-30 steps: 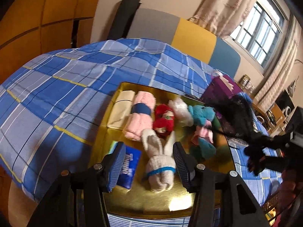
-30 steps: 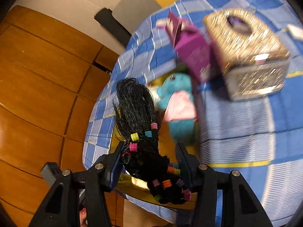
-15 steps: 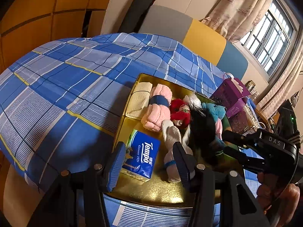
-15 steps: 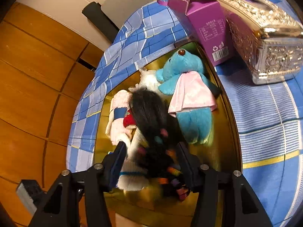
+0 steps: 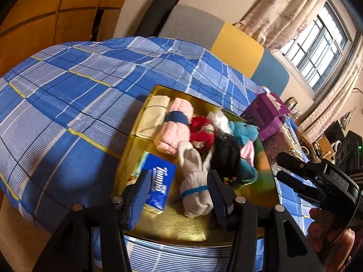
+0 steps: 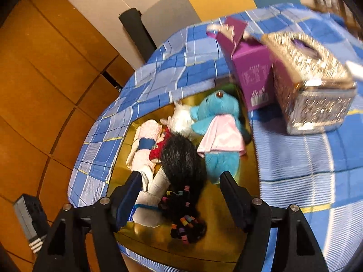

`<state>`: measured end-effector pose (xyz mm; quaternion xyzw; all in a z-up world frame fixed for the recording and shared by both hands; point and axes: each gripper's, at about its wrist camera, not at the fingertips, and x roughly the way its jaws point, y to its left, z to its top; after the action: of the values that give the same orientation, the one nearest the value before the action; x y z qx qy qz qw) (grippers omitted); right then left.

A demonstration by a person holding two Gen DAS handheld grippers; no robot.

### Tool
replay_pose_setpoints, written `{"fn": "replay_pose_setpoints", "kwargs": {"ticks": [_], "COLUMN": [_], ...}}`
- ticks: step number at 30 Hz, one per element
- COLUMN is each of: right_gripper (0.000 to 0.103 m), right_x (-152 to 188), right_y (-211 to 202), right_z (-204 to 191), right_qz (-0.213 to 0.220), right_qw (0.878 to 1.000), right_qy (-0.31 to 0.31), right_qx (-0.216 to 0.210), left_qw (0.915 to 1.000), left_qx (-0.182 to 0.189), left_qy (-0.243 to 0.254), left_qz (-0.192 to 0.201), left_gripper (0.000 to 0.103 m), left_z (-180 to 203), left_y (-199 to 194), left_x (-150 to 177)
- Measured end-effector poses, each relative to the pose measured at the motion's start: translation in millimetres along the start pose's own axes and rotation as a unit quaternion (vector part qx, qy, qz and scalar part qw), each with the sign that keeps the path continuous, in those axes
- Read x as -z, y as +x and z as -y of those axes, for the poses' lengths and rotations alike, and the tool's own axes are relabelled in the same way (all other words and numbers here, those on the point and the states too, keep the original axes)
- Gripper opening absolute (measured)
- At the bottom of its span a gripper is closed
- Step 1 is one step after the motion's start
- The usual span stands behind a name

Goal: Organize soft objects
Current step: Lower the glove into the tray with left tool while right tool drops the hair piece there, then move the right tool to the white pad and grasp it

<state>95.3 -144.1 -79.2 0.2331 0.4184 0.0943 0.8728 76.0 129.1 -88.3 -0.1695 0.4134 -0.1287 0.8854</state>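
A gold tray [image 5: 190,226] [image 6: 226,231] on the blue plaid bed holds soft things. In it lie a cream cloth [image 5: 154,115], a pink towel roll [image 5: 175,129], a red doll [image 5: 203,133], a white sock roll [image 5: 196,185], a blue Tempo tissue pack [image 5: 158,181], a teal teddy [image 6: 217,122] and a black hair bundle with coloured beads [image 6: 183,181] [image 5: 225,156]. My left gripper [image 5: 179,188] is open above the tray's near edge, around the sock roll. My right gripper [image 6: 181,195] is open and empty above the hair bundle; it also shows in the left wrist view [image 5: 292,170].
A purple box [image 6: 249,68] and a glittery silver tissue box [image 6: 310,83] stand on the bed right of the tray. A padded headboard [image 5: 226,40] and curtained window [image 5: 317,45] are behind. Wooden wall panels [image 6: 45,79] are at left.
My right gripper carried the black hair bundle over the tray, opened and let it go; it now lies between the sock roll and the teddy. The right gripper has drawn back.
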Motion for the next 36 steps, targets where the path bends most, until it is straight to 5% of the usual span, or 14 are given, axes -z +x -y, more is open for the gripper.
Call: {"fn": "replay_pose_setpoints", "kwargs": {"ticks": [8,16,29,36], "right_gripper": [0.076,0.078,0.082,0.095], "right_x": [-2.4,-4.1,-42.8,-116.0], "right_y": [-48.0,-96.2,-109.0,-96.1], "right_z": [21.7,103.9,282.7,345.1], "right_qz": [0.059,0.089,0.019,0.002], "right_qw": [0.996,0.991,0.978,0.973], "right_qy": [-0.055,-0.005,0.059,-0.013], "right_qx": [0.046,0.096,0.201,0.229], "left_qw": [0.9985,0.9923,0.9647,0.9473], "left_qx": [0.032,0.077,0.161,0.191], "left_qy": [0.043,0.095,0.199,0.239], "left_qz": [-0.013,-0.020,-0.062,-0.095], "left_gripper": [0.052,0.052,0.052,0.052], "left_z": [35.8,96.9,219.0,275.9], "left_y": [9.5,16.8,36.5,53.4], "left_x": [2.3,6.5,28.5,43.2]}}
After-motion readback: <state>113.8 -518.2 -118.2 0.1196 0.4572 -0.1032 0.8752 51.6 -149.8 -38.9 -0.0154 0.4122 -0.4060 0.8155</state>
